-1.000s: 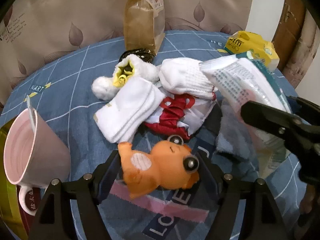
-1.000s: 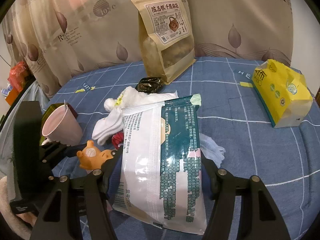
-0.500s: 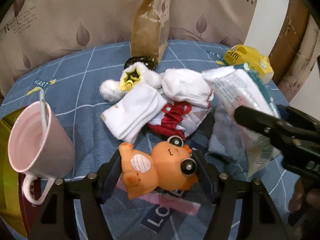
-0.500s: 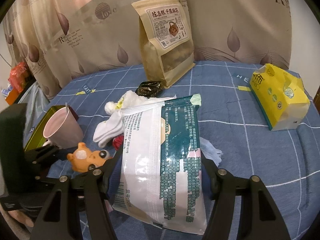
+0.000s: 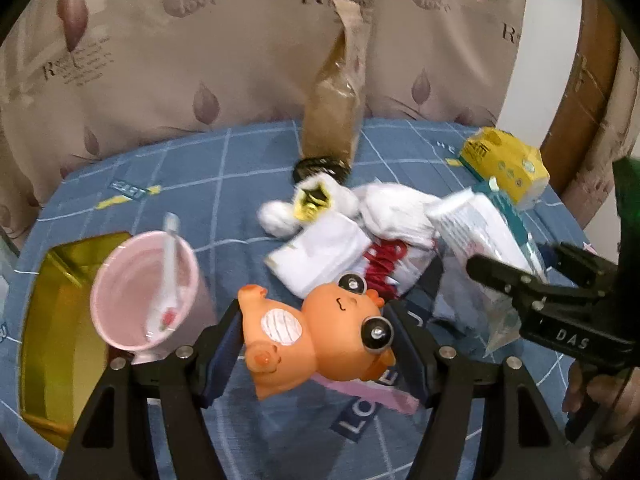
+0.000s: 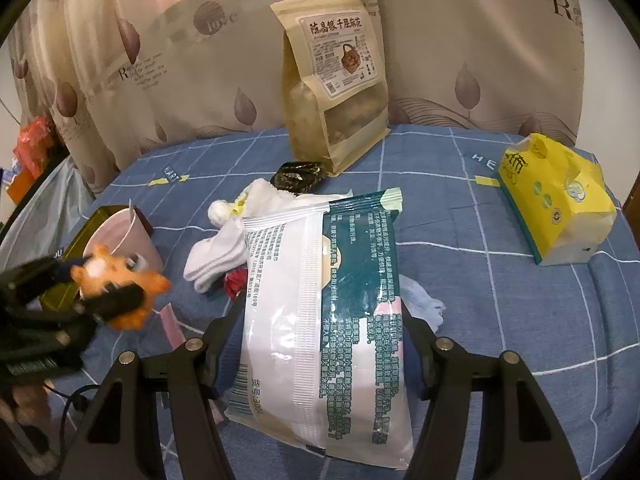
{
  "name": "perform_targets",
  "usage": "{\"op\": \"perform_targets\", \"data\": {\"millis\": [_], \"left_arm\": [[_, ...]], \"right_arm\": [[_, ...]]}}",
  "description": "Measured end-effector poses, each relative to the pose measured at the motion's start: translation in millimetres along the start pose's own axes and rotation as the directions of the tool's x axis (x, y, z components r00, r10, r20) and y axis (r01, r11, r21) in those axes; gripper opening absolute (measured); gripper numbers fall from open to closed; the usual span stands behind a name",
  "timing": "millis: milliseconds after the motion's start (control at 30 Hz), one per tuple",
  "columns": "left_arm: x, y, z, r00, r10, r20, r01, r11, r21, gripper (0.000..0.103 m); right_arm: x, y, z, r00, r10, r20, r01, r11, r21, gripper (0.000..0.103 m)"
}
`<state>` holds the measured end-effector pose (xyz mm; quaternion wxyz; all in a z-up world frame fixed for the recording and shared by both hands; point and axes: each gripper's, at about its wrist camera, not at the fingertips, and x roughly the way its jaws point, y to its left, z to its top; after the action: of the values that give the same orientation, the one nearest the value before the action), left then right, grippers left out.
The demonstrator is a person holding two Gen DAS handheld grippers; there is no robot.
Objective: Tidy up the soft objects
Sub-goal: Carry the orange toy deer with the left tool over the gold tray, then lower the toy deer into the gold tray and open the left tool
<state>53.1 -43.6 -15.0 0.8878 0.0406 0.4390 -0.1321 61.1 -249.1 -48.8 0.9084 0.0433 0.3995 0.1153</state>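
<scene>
Left gripper [image 5: 316,344]: jaws clamped on the orange squeeze toy [image 5: 316,336], low centre of frame, lifted clear of the blue cloth [image 5: 200,184]. The toy looks light and rubbery — a hold across the body should serve. Right gripper [image 6: 320,344]: jaws closed on the white-and-teal packet [image 6: 324,320], gripped at its lower half; likely slick film and limp, so it may sag or slip. Beyond, mid-frame — white socks [image 5: 324,252], loose and compressible. Pink cup [image 5: 148,288] stands lower left.
</scene>
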Motion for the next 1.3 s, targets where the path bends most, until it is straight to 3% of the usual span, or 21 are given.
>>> {"op": "perform_targets", "data": {"millis": [333,567,800,900,1000,1100,1300], "left_arm": [[-31.4,55.3,12.7,0.991,0.114,0.065,-0.112,0.993,-0.031,0.071],[-46.9,127.3,18.5,0.963,0.260,0.073,-0.251,0.961,-0.120,0.071],[-40.8,194.1,11.4,0.926,0.378,0.014,-0.370,0.912,-0.179,0.071],[-29.7,217.3,7.4,0.915,0.403,-0.027,-0.400,0.895,-0.200,0.071],[-13.3,237.4,2.8,0.917,0.393,-0.076,-0.399,0.889,-0.225,0.071],[1.1,247.7,1.1,0.922,0.370,-0.111,-0.386,0.894,-0.228,0.071],[28.8,257.9,3.6,0.917,0.373,-0.141,-0.395,0.897,-0.199,0.071]], "right_arm": [[2.2,1.1,-2.0,1.000,-0.017,-0.003,0.017,1.000,-0.006,0.061],[2.5,2.2,-1.4,1.000,-0.024,-0.002,0.024,1.000,-0.009,0.062],[3.2,4.0,-1.1,0.999,-0.034,-0.003,0.034,0.999,-0.010,0.062],[3.6,4.8,-1.8,0.999,-0.036,-0.004,0.036,0.999,-0.008,0.062],[4.2,4.5,-3.0,0.999,-0.044,-0.005,0.044,0.999,-0.002,0.062],[5.0,4.5,-3.2,0.998,-0.055,-0.008,0.055,0.999,0.000,0.062],[4.8,6.7,-5.1,0.997,-0.070,-0.010,0.070,0.998,-0.001,0.062]]}}
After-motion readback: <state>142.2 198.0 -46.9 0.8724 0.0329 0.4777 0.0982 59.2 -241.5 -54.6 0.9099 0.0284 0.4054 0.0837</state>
